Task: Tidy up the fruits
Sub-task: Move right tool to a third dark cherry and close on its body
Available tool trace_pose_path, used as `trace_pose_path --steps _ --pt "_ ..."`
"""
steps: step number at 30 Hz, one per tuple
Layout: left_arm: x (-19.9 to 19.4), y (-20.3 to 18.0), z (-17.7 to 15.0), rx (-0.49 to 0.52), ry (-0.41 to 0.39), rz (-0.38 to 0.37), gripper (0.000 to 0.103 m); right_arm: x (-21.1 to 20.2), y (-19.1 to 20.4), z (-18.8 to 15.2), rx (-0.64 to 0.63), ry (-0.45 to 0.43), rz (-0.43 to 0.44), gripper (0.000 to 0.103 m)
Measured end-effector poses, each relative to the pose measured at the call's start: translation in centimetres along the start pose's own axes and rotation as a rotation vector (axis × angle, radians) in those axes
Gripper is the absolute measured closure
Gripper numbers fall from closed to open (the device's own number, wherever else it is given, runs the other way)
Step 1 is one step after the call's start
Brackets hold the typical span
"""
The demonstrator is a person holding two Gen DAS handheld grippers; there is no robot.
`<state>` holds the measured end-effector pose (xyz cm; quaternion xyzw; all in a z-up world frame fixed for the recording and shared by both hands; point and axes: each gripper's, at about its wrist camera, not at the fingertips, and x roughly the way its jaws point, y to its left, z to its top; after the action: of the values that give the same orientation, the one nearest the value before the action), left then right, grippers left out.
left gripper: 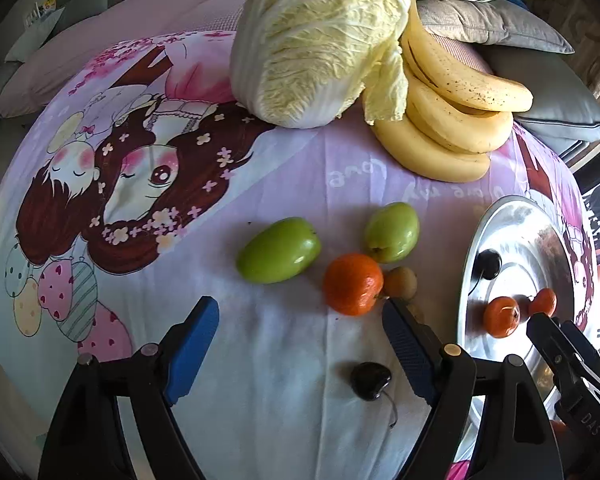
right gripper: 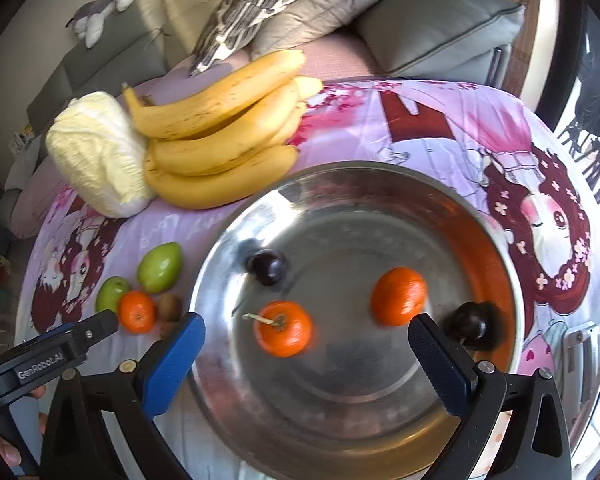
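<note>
- "GenRobot.AI" is showing in pale letters on the black body of the left gripper point(right gripper: 100, 326), seen from the right wrist view as it is reaching in from the lower left.
- "DAS" is showing in small pale letters on the black body of the right gripper point(left gripper: 540, 326), seen at the lower right edge of the left wrist view; any letters after it are running out of sight.
- White handwriting is lying upside down on the purple cartoon bedsheet point(left gripper: 300, 168), between the bananas point(left gripper: 448, 120) and the green fruits; "Love" is readable, the rest is too faint to make out.
</note>
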<state>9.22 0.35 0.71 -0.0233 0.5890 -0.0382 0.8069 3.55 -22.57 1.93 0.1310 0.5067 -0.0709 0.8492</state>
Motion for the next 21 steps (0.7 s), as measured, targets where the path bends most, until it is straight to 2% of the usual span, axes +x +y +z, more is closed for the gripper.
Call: trace_pose_path --steps 5,12,15,21 --pt "-0.2 1.4 -0.4 -0.001 -0.006 0.018 0.019 -0.1 2.1 -0.7 -0.034 0.005 0.023 0.0" --pt "-0.2 3.4 -0.9 -0.034 0.0 0.005 0.019 -0.2 5.8 -1.6 -0.12 0.016 0.101 0.0" --pt "-0.3 4.5 -1.1 -0.072 0.003 -0.01 0.019 -0.1 7.2 -2.0 -0.152 0.021 0.137 0.0" --pt "0.0 6.6 -1.2 -0.144 0.018 -0.03 0.019 0.8 9.5 -3.0 -0.194 0.061 0.152 0.0"
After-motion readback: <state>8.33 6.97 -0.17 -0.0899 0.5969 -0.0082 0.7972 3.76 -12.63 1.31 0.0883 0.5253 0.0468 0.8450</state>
